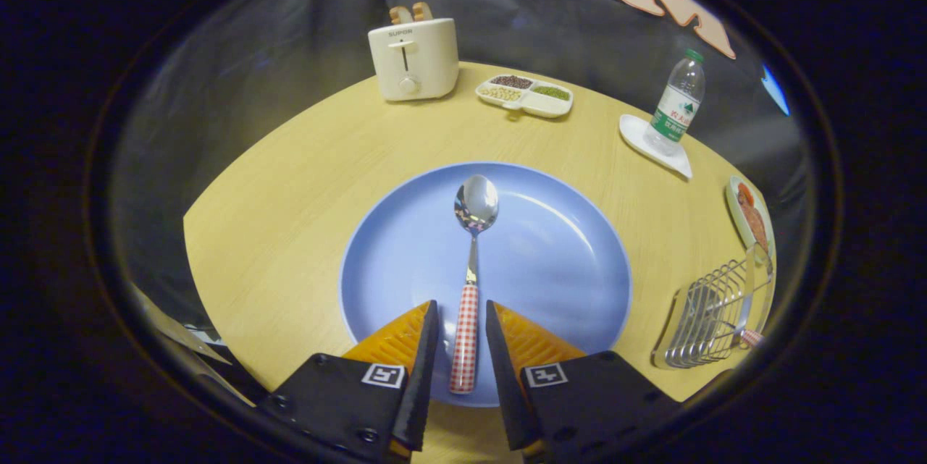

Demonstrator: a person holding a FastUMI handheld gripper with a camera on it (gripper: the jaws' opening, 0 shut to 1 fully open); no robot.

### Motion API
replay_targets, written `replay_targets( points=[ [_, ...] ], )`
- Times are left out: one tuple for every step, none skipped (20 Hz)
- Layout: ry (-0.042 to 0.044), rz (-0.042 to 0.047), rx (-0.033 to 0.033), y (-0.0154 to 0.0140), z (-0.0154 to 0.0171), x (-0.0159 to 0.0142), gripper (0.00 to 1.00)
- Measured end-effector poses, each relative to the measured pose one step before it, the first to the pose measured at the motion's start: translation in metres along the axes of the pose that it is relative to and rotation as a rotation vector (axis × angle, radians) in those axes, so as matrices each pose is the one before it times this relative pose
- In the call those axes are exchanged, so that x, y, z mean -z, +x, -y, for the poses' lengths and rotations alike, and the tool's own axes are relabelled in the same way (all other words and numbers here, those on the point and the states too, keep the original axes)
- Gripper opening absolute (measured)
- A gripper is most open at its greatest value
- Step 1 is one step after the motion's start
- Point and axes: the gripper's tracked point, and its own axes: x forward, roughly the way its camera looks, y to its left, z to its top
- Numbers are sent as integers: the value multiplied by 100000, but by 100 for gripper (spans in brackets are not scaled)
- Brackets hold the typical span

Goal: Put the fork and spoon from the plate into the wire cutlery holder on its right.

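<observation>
The spoon (469, 283) lies on the plate (550, 261) at frame centre, its long axis in line with the claw (462, 315). The handle sits between the parted, unclenched fingers, untouched. The holder (706, 323) stands lower right.

Bright overhead light, sharp centre, glare on spoon (476, 205), fisheye-warped edges.

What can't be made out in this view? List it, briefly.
Gripper view:
- Wire cutlery holder: a utensil lies in it; wires and fisheye warp hide whether it is the fork.
- Dish beyond it: food too squeezed to identify.
- Gripper: open astride the spoon handle; contact with the plate unclear.
</observation>
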Motion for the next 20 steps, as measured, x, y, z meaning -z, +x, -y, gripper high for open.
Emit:
replay_targets(
  points=[
    [33, 350, 1230, -412, -12, -224, 32],
    [-612, -193, 81, -115, 58, 7, 27],
    [-196, -847, 199, 75, 66, -61, 21],
    [808, 301, 2114, 501, 315, -180, 18],
    [-137, -1296, -80, 100, 148, 232, 14],
    [-590, -438, -100, -563, -85, -26, 11],
    [-865, -1187, -68, -38, -14, 68, 11],
    [-679, -1456, 333, -39, 202, 35, 11],
    [167, -891, -373, -188, 57, -111, 11],
    [1130, -1475, -1417, -294, -259, -67, 11],
    [1977, -1420, -1793, -282, -197, -21, 11],
    [719, -228, -172, -220, 138, -227, 11],
    [166, -340, -75, -432, 167, -132, 11],
    [90, -504, -358, -366, 153, -152, 11],
    [234, 39, -350, -493, 168, -72, 11],
    [94, -738, -420, -400, 121, 24, 11],
    [-129, -286, -400, -512, 131, -106, 11],
    [-107, -56, -1, -450, 257, -198, 11],
    [-217, 67, -99, -604, 269, -132, 11],
    [-294, -199, -430, -561, 254, -213, 11]
  ],
)
